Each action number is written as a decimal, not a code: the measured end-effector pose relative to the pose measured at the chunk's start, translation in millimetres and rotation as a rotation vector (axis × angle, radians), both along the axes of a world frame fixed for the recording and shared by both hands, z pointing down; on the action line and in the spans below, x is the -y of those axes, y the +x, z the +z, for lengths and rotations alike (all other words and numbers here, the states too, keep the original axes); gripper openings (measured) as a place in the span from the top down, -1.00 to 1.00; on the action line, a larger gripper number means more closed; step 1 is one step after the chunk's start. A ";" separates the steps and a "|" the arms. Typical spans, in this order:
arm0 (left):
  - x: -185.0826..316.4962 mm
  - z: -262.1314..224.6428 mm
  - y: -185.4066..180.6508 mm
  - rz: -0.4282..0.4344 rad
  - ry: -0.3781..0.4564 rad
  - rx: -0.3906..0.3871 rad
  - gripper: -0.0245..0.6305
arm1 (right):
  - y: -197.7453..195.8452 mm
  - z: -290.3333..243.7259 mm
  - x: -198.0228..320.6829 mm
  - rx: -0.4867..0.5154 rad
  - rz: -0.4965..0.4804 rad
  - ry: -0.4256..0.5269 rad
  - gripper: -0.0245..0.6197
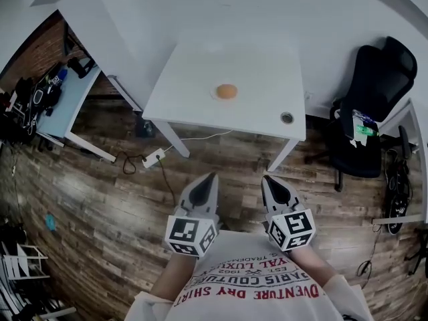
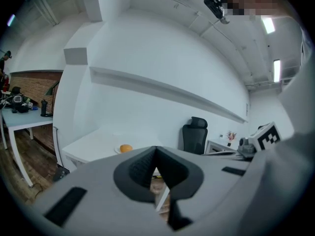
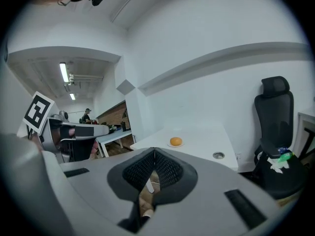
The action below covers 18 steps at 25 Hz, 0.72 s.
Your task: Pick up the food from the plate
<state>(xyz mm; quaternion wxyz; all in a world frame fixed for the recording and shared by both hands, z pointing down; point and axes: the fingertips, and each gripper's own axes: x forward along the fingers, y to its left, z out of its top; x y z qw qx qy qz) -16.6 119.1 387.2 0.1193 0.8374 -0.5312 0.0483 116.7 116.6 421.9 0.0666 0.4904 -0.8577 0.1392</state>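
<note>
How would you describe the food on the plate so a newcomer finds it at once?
Find the white table against the white wall, beside the black office chair. Near its middle, a small pale plate holds one round orange food item. It is the only coloured thing there; the grey hole sits near a corner.

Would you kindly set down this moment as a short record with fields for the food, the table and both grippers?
Food: round orange item on a plate, untouched
Table: white, grommet hole near its front right corner
Left gripper: shut, empty, short of the table
Right gripper: shut, empty, short of the table
Nearby: black office chair right of the table
</note>
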 end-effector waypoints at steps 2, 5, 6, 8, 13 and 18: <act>27.2 0.8 -4.1 0.028 0.004 0.009 0.91 | -4.6 1.1 21.1 -0.001 0.025 0.000 0.89; 72.8 -1.7 -9.4 0.077 0.015 0.011 0.91 | -11.4 3.3 55.5 -0.008 0.073 -0.004 0.88; 89.1 -2.8 -11.3 0.093 0.018 0.011 0.91 | -13.8 4.3 68.2 -0.011 0.089 -0.008 0.89; 122.7 -4.5 -15.9 0.123 0.017 0.007 0.91 | -19.6 5.0 95.5 -0.017 0.120 -0.017 0.89; 203.8 -5.5 -33.5 0.213 0.001 0.008 0.91 | -37.6 0.9 163.0 -0.021 0.215 -0.030 0.88; 276.7 -3.1 -60.2 0.276 -0.009 0.023 0.91 | -66.6 2.1 225.4 -0.020 0.291 -0.050 0.89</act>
